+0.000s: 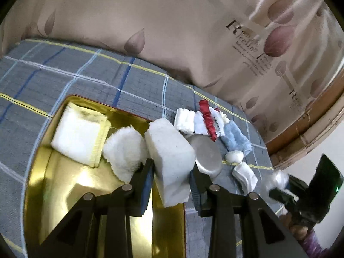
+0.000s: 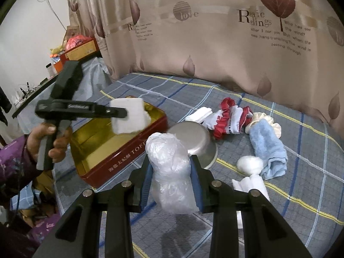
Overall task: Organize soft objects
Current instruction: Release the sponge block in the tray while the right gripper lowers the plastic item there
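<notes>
Left wrist view: left gripper (image 1: pixel 172 167) clamps a white foam block (image 1: pixel 169 150) over the gold tin (image 1: pixel 64 172), right of a folded cloth (image 1: pixel 79 133). Right wrist view: right gripper (image 2: pixel 171 167) squeezes a plastic bag (image 2: pixel 169 172) near a steel bowl (image 2: pixel 193 137).

Black plastic tools, both alike. Left tool (image 1: pixel 172 167): two angular black fingers (image 1: pixel 142 178) lined inside with blue pads, silver round rivets at the linkage joints, triangular cut-outs in the outer arms. Right tool (image 2: pixel 169 172): same black linkage, blue pads, silver rivets. From the right wrist view, pale lettering along the left tool's side, grey trigger under a hand (image 2: pixel 53 142). Purple patterned sleeve (image 2: pixel 15 161).
</notes>
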